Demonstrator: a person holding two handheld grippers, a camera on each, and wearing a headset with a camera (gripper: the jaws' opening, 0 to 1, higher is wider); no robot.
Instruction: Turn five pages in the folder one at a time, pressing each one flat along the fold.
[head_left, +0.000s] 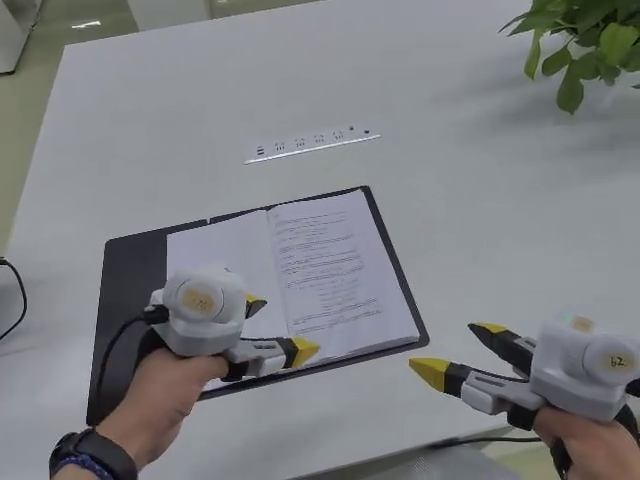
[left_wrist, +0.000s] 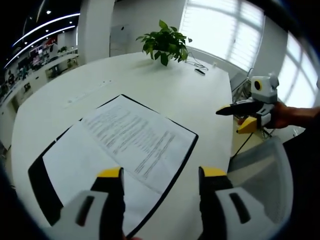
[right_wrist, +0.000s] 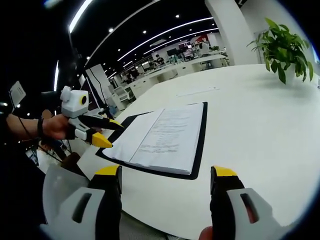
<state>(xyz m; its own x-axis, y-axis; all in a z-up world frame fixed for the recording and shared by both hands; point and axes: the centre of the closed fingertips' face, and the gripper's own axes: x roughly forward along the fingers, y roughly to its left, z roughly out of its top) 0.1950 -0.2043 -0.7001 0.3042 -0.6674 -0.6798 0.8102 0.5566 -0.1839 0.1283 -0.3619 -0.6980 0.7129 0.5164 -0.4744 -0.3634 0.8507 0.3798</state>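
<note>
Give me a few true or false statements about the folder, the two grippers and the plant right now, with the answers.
1. The folder lies open on the table. True.
2. The right gripper is clamped on a page. False: its jaws are open, beside the folder, holding nothing.
3. The left gripper is open over the folder's near edge. True.
4. The plant stands on the folder. False: it stands at the table's far side, apart from the folder.
</note>
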